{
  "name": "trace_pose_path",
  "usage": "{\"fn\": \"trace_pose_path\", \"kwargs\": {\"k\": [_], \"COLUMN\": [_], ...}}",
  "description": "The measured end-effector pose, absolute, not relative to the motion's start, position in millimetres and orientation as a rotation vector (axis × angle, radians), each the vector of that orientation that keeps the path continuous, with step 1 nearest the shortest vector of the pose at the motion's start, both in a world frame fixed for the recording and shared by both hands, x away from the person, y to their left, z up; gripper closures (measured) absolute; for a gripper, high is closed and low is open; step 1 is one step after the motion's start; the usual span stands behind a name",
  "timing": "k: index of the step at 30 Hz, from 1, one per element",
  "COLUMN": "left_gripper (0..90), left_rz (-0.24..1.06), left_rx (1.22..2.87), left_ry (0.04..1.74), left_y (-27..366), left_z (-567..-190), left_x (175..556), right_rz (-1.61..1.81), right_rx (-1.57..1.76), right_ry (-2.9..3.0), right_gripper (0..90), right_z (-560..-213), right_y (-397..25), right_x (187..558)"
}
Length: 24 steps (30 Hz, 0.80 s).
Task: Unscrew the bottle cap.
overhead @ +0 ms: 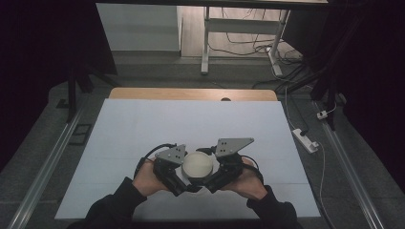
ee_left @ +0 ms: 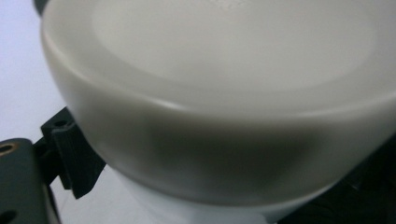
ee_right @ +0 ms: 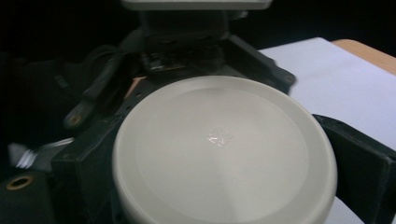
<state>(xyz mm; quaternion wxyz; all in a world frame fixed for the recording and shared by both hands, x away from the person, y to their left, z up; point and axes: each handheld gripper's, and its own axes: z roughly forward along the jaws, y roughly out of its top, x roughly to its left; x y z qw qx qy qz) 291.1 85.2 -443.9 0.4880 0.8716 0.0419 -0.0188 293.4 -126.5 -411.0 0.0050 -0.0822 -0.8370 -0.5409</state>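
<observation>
high view: a round cream-white plastic lid point(overhead: 198, 163) sits between the left gripper point(overhead: 184, 177) and right gripper point(overhead: 213, 177), over the white table sheet point(overhead: 143, 129). left gripper view – the lid point(ee_left: 224, 98) crowds its jaws; grip unclear. right gripper view – jaws clasp the lid point(ee_right: 224, 151) at both sides.

Both forearms wear dark long sleeves point(overhead: 119, 202). Each hand-held tongs unit, left tongs point(overhead: 184, 171) and right tongs point(overhead: 210, 172), has a black body topped by a grey three-cornered plate point(overhead: 232, 145) with small holes. A black cable point(overhead: 155, 151) trails from the left unit. A brass-coloured screw insert point(ee_right: 18, 182) sits in the black housing.
</observation>
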Motion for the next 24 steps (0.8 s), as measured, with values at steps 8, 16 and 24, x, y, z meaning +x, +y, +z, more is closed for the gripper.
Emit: {"fn": "trace_pose_path", "kwargs": {"k": [8,16,24], "left_gripper": [7.5,7.6,7.6], "left_rz": [-0.057,0.066,0.195], "left_rx": [2.117,2.108,2.117], "left_ry": [0.099,0.288,0.387], "left_y": [86,90,82], "left_z": [-446,-446,-442], "left_x": [292,297,289], "right_rz": [-1.67,-1.695,-1.737], "right_rx": [-0.217,-0.51,-0.645], "right_ry": [-2.585,-2.699,-2.766], "right_gripper": [1.3,0.0,4.1], "right_z": [-412,-401,-410], "right_y": [-128,-129,-116], "right_x": [294,293,286]}}
